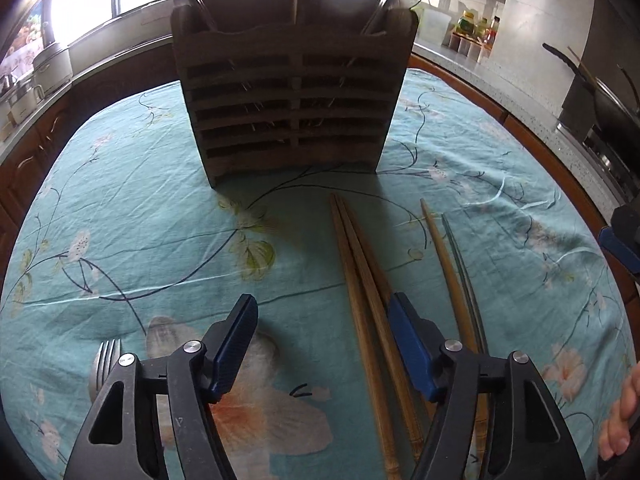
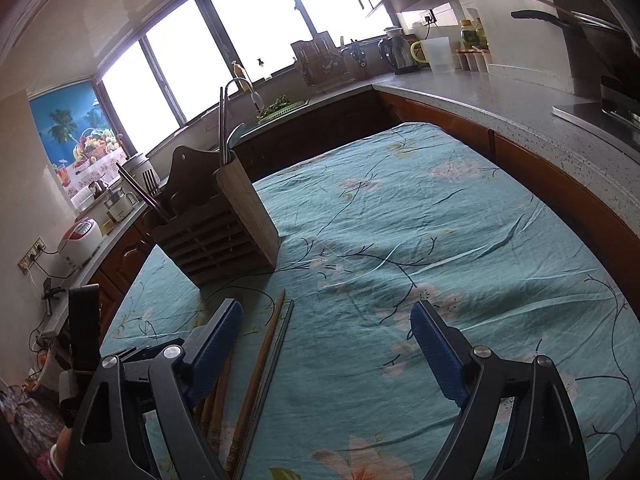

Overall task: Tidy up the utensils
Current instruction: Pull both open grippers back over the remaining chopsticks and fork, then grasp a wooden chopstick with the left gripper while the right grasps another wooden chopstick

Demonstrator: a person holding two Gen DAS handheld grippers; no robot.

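A home kitchen is showing here: speckled counters (image 2: 500, 104) are running under wide windows (image 2: 240, 40), carrying a kettle (image 2: 396, 54), a rice cooker (image 2: 80, 236), a sink tap (image 2: 240, 88) and seasoning jars (image 2: 470, 36).

Chopsticks (image 2: 256, 376) beside wooden holder (image 2: 224, 224)

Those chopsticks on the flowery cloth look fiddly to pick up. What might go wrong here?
The brown wooden chopsticks lie touching, so the open left gripper may pinch two or roll one away. The wrinkled teal floral tablecloth could bunch up. The slatted wooden utensil holder already holds long utensils, so insertion might snag.
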